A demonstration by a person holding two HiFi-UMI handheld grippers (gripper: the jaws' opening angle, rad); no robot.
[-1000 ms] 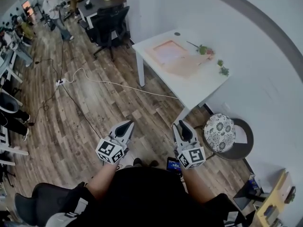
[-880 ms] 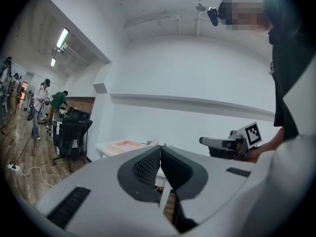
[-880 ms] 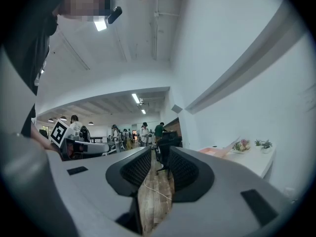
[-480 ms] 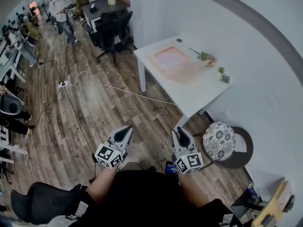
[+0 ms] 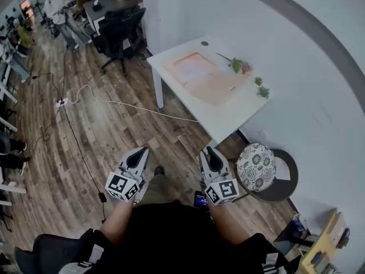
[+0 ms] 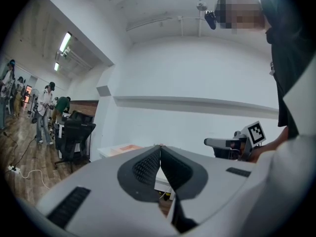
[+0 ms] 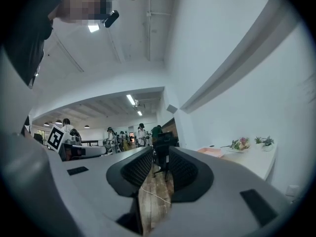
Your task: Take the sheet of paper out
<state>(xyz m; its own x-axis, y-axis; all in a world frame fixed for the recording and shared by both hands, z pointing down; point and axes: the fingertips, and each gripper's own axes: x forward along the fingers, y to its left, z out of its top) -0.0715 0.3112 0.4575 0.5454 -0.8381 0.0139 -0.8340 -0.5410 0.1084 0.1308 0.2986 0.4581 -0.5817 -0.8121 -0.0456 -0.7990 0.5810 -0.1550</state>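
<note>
A pinkish sheet of paper (image 5: 193,67) lies on an orange mat (image 5: 222,87) on the white table (image 5: 171,55), far ahead of both grippers. In the left gripper view the sheet (image 6: 123,147) shows small, just left of the jaws. My left gripper (image 5: 138,153) is held level over the wooden floor, jaws shut with the tips touching and nothing between them (image 6: 159,147). My right gripper (image 5: 208,151) is beside it, also level, with a gap between its jaws (image 7: 159,154) that holds nothing. Both are well short of the table.
A flower sprig (image 5: 238,65) and small plants (image 5: 260,88) lie on the table's far side. A stool with a floral cushion (image 5: 255,166) stands right of my right gripper. A white cable (image 5: 131,106) crosses the floor. Black chairs (image 5: 117,33) and people (image 5: 57,4) are at the far left.
Both grippers have moved a little forward toward the table. The table now sits further left in the head view, and a shoe shows between the grippers.
</note>
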